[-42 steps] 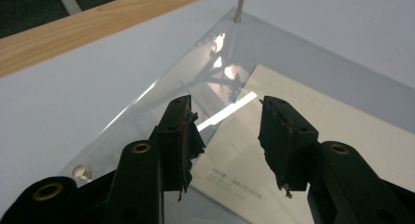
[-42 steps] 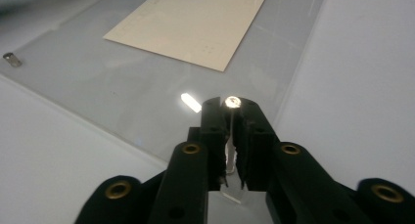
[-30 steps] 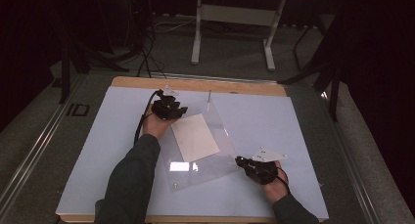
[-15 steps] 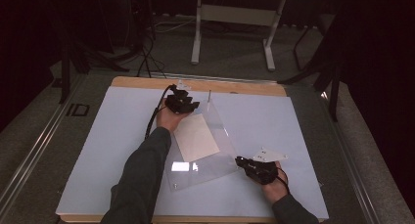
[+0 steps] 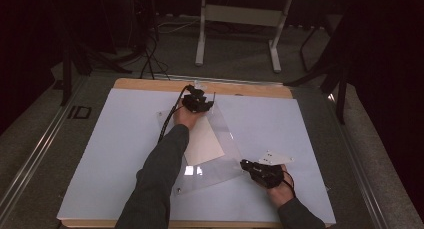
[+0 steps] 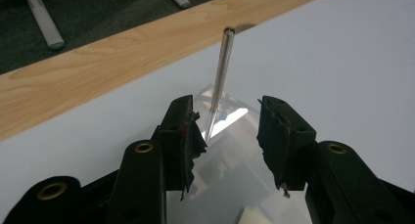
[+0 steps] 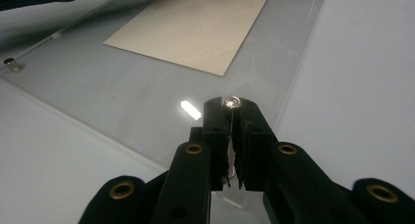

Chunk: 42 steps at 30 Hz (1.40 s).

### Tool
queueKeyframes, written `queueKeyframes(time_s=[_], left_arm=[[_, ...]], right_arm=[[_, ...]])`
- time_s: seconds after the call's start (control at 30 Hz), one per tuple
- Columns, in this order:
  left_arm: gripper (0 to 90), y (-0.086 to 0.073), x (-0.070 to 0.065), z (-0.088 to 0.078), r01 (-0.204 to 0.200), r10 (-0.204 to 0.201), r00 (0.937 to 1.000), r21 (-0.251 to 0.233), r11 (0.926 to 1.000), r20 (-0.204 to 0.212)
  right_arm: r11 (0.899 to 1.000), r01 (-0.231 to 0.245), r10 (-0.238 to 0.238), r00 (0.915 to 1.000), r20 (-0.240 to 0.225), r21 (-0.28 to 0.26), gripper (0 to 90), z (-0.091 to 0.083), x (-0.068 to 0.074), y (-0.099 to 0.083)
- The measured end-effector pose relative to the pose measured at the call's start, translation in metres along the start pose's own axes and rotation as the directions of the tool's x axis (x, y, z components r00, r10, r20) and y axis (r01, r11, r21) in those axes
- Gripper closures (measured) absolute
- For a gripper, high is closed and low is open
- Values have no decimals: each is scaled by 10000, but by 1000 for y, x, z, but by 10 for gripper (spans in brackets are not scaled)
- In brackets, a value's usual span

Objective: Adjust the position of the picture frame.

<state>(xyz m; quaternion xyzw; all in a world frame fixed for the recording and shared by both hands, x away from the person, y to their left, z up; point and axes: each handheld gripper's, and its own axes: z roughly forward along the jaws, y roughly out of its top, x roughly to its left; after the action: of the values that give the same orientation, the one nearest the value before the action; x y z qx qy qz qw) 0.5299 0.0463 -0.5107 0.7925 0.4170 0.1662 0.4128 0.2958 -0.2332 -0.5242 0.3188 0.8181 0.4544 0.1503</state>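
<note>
Clear acrylic sheet point(image 5: 220, 154) is seen lying on the white desk point(image 5: 115, 154) in the high view, a cream paper point(image 5: 202, 141) beneath it. In the left gripper view, the left claw point(image 6: 227, 136) is spread open around a thin upright pin point(image 6: 220, 82). In the right gripper view, the right claw point(image 7: 230, 131) is clamped on a small metal stud point(image 7: 232, 102) at the sheet's corner; the sheet could be dragged askew if pulled sideways.

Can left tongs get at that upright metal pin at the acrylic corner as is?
Probably yes. The left tongs stand open right at the metal pin, which rises between the jaws near the left one. Nothing blocks it on the clear sheet.
</note>
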Motion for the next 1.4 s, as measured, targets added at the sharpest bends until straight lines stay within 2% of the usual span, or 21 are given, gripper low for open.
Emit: queueKeyframes(time_s=[0.07,0.13,0.2,0.23,0.27,0.37,0.47,0.57,0.63,0.67,0.77,0.9,0.93,1.1,1.13,1.2,1.23,1.27,1.3,1.4], left_arm=[[568,3,0,6,31,-31,10000,36,10000,-64],[559,5,-1,9,176,-182,9998,-453,9988,-119],[553,5,-1,13,303,-313,9994,-589,9978,-166],[552,5,-1,17,419,-430,9988,-497,9979,-225],[548,6,0,21,460,-463,9987,-174,9988,-196],[548,7,-3,29,272,-270,9991,75,9996,-319],[559,9,-2,37,703,-699,9971,115,9975,-288],[577,13,-4,43,553,-546,9982,278,9981,-245],[605,15,-7,44,601,-598,9980,151,9981,-197],[621,15,-8,46,480,-476,9985,173,9987,-256],[687,15,-7,48,510,-501,9979,223,9985,-401],[812,16,-6,46,319,-284,9968,454,9985,-742],[826,16,-6,46,378,-346,9969,451,9983,-706],[830,16,-6,46,281,-245,9971,490,9984,-719],[830,15,-5,46,281,-265,9983,305,9991,-519],[709,16,-6,48,198,-194,9989,96,9998,-415],[736,16,-7,49,180,-169,9977,175,9997,-656],[790,16,-6,48,339,-327,9969,162,9993,-716],[819,16,-5,48,461,-450,9971,163,9988,-608],[835,17,-7,47,40,-15,9969,315,9995,-790]], right_arm=[[10000,1,-1,10000,0,11,839,0,0,0],[10000,-13,13,10000,6,-2,839,0,0,0],[10000,-13,13,10000,-8,-13,838,0,0,0],[10000,-53,53,10000,-21,-14,837,0,-1,0],[10000,-64,64,10000,-30,-18,837,0,-1,0],[9999,-102,102,9999,-4,-14,837,0,0,0],[9998,-189,189,9998,11,-50,836,0,0,-1],[9998,-200,200,9998,26,-66,836,-1,0,-1],[9998,-208,208,9998,14,-76,836,0,0,-1],[9998,-200,200,9998,25,-72,836,-1,0,-1],[9998,-200,201,9998,54,-74,837,-1,1,-1],[9997,-216,216,9998,26,-92,836,0,0,-1],[9996,-248,248,9997,18,-97,836,0,0,-1],[9996,-274,274,9996,6,-111,836,0,0,-2],[9996,-273,273,9996,8,-111,836,0,0,-2],[9995,-286,285,9996,-14,-128,836,0,0,-2],[9996,-273,273,9996,-6,-122,836,0,0,-2],[9995,-278,278,9996,-6,-122,836,0,0,-2],[9996,-268,268,9996,-8,-120,836,0,0,-2],[9996,-258,258,9997,28,-116,838,0,0,-2]])
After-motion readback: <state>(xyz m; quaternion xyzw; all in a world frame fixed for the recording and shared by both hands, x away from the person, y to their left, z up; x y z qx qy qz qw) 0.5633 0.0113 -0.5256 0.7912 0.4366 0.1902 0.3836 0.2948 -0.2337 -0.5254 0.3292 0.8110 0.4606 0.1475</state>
